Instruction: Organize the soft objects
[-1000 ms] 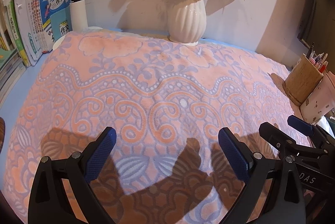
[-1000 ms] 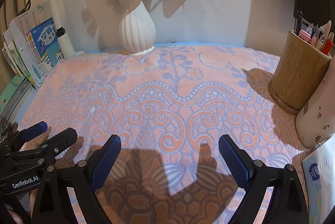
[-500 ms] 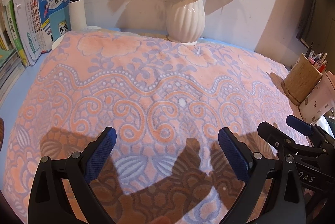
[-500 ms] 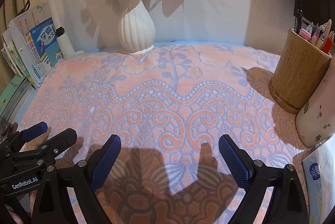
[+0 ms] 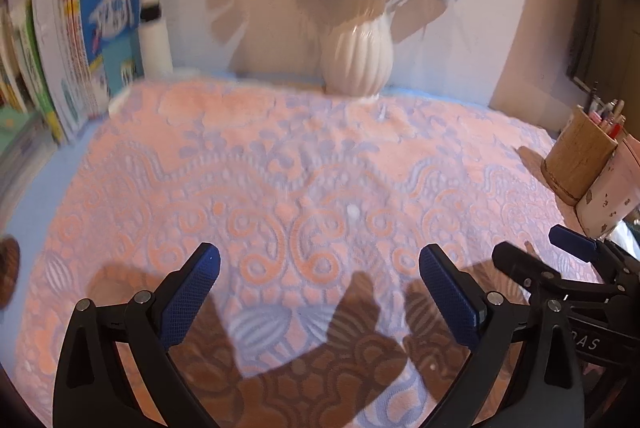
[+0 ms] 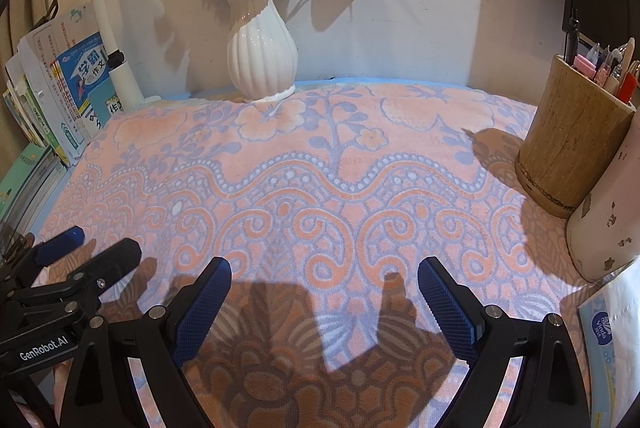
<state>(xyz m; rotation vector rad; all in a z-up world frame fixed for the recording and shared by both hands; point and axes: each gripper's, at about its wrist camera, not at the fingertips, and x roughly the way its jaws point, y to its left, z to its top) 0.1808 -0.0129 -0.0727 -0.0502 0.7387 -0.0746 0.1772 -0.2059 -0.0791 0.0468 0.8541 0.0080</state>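
Observation:
A pink and lavender patterned towel (image 5: 320,156) (image 6: 340,180) lies spread flat over the desk. Both grippers hover above its near edge, side by side. My left gripper (image 5: 319,260) is open, and only towel shows between its blue pads. My right gripper (image 6: 324,270) is open as well, its fingers wide apart over the towel and holding nothing. Each gripper shows in the other's view: the right gripper (image 5: 540,252) at the right edge, the left gripper (image 6: 94,248) at the lower left. The left wrist view is motion-blurred.
A white ribbed vase (image 6: 262,64) of flowers stands on the towel's far edge by the wall. Upright books (image 6: 76,88) and a white lamp stem (image 6: 116,60) line the left. A wooden pen holder (image 6: 572,136), a white canister (image 6: 608,212) and a tissue pack (image 6: 608,340) crowd the right.
The left wrist view has gone blurry and the vase sits slightly lower in it, so the left gripper is moving. The right gripper has barely shifted. Both stay open.

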